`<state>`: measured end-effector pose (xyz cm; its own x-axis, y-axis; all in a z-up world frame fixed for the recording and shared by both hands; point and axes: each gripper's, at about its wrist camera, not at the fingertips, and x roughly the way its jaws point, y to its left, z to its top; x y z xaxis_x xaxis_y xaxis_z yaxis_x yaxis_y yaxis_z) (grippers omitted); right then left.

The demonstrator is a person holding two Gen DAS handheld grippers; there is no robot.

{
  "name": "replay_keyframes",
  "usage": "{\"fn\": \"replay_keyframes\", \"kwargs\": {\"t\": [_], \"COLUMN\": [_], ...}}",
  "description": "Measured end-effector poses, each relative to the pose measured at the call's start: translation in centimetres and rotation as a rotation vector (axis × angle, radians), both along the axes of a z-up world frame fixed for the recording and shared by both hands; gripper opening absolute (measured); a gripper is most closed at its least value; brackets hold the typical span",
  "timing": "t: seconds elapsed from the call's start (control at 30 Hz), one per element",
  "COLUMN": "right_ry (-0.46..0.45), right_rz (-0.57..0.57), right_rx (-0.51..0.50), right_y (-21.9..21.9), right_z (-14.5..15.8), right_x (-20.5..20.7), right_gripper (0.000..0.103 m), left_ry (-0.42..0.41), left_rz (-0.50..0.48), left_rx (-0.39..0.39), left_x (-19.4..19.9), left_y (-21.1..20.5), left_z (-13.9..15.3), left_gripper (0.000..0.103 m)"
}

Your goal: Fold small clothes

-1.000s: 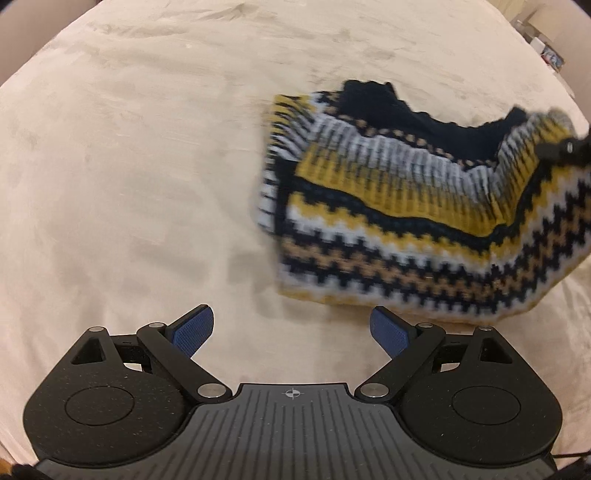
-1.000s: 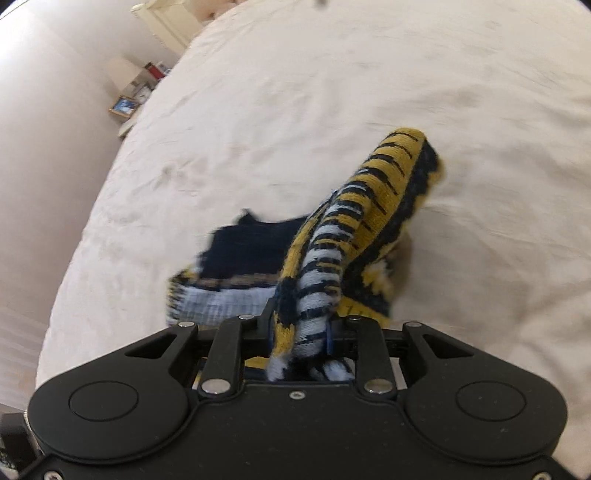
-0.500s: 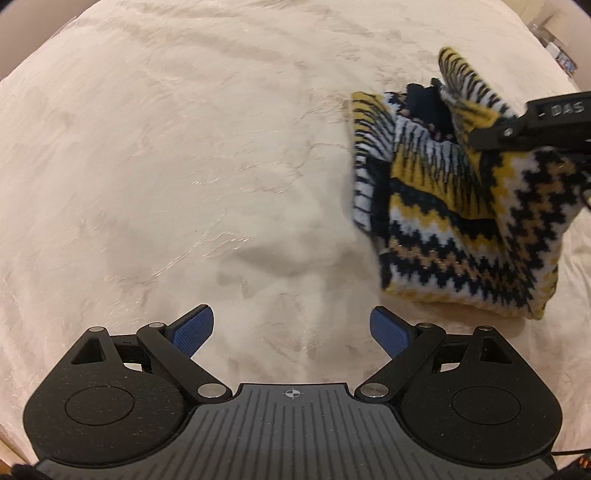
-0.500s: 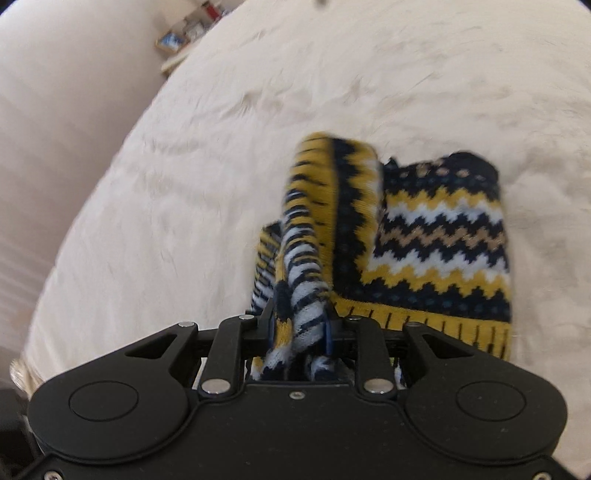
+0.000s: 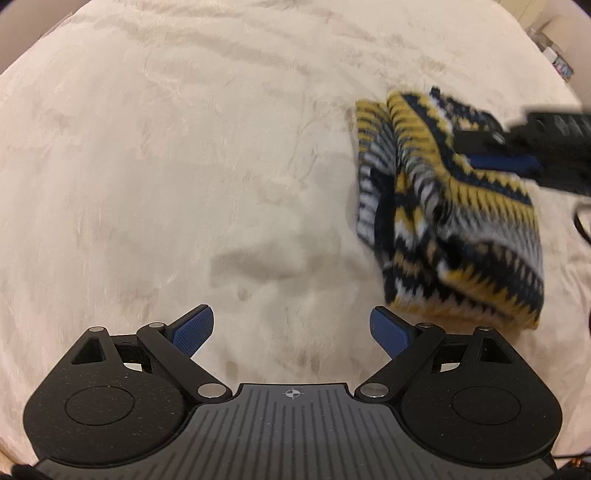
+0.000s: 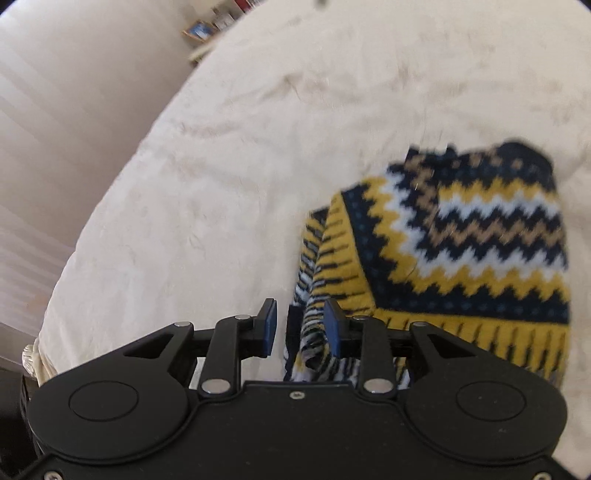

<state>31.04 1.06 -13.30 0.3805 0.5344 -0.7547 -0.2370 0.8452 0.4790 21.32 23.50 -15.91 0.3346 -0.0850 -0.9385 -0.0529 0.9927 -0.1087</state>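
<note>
Since half a second ago, the right tool [image 6: 300,325] has parted its blue pads, which were clamped on a raised flap of the knitted sweater [image 6: 454,240]; that flap now lies folded down over the rest of the garment.

The sweater is a small knit in navy, mustard yellow, white and tan zigzag bands, with a striped ribbed hem. It rests in a folded bundle on a cream plush bed cover [image 6: 221,184]. In the left wrist view the sweater [image 5: 454,221] sits toward the right side of the bed cover [image 5: 184,147], ahead of and to the right of the left tool, blurred by motion.

The right tool is partly open. A fold of the ribbed hem sits in the gap, close against the right pad, while the left pad stands clear of the fabric. Whether the cloth is still touching the right pad cannot be told. In the left wrist view the right tool [image 5: 498,160] reaches in from the right edge, lying over the top of the bundle.

The left tool [image 5: 291,328] is wide open and holds nothing. It is over bare bed cover, with the near corner of the sweater just beyond its right finger [image 5: 389,330].

A pale wall and a small shelf [image 6: 207,31] show past the far left edge of the bed.
</note>
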Motion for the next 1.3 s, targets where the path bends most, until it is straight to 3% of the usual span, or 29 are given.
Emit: {"fn": "replay_keyframes", "kwargs": {"t": [0.07,0.27,0.43,0.5,0.73,0.8,0.9,0.97,1.03,1.07,1.1,1.17,1.3], "right_ry": [-0.043,-0.132,-0.209,-0.247,-0.392,-0.412,-0.413,-0.412,-0.410,-0.408,-0.408,-0.409,-0.421], "right_rz": [-0.005,0.074,0.201,0.253,0.446,0.477,0.497,0.499,0.492,0.488,0.480,0.457,0.411], "right_rx": [-0.045,-0.221,-0.304,-0.345,-0.502,-0.543,-0.581,-0.594,-0.598,-0.595,-0.589,-0.562,-0.460], "right_y": [-1.1,-2.6,-0.8,0.2,4.7,5.5,6.3,6.3,6.3,6.2,6.1,5.8,4.8], "right_z": [0.7,1.2,1.0,0.8,-0.7,-1.3,-2.1,-2.5,-2.6,-2.5,-2.4,-1.8,0.3], "right_x": [-1.0,-4.6,-7.8,-9.1,-11.4,-11.5,-11.4,-11.2,-11.2,-11.2,-11.2,-11.3,-11.5], "right_gripper": [0.052,0.053,0.061,0.062,0.066,0.066,0.065,0.061,0.054,0.049,0.044,0.024,0.021], "left_ry": [-0.020,-0.072,-0.060,-0.052,0.007,0.020,0.033,0.027,0.010,-0.002,-0.008,-0.036,-0.147], "left_rz": [0.001,-0.019,-0.045,-0.063,-0.124,-0.136,-0.144,-0.152,-0.156,-0.152,-0.141,-0.127,-0.155], "left_rx": [-0.019,-0.094,-0.228,-0.255,-0.289,-0.305,-0.294,-0.267,-0.248,-0.244,-0.239,-0.248,-0.234], "left_x": [0.9,5.3,9.3,10.8,14.5,15.1,15.8,16.1,16.3,16.3,16.2,15.8,13.6], "left_y": [0.2,-0.2,-1.3,-2.4,-5.9,-6.6,-7.4,-7.7,-7.8,-7.7,-7.6,-7.1,-6.2], "left_z": [0.7,2.4,2.9,2.6,0.6,0.0,-0.9,-1.2,-1.4,-1.4,-1.5,-0.9,1.9], "left_gripper": [0.092,0.092,0.090,0.083,0.076,0.065,0.059,0.050,0.032,0.017,0.015,0.009,0.009]}}
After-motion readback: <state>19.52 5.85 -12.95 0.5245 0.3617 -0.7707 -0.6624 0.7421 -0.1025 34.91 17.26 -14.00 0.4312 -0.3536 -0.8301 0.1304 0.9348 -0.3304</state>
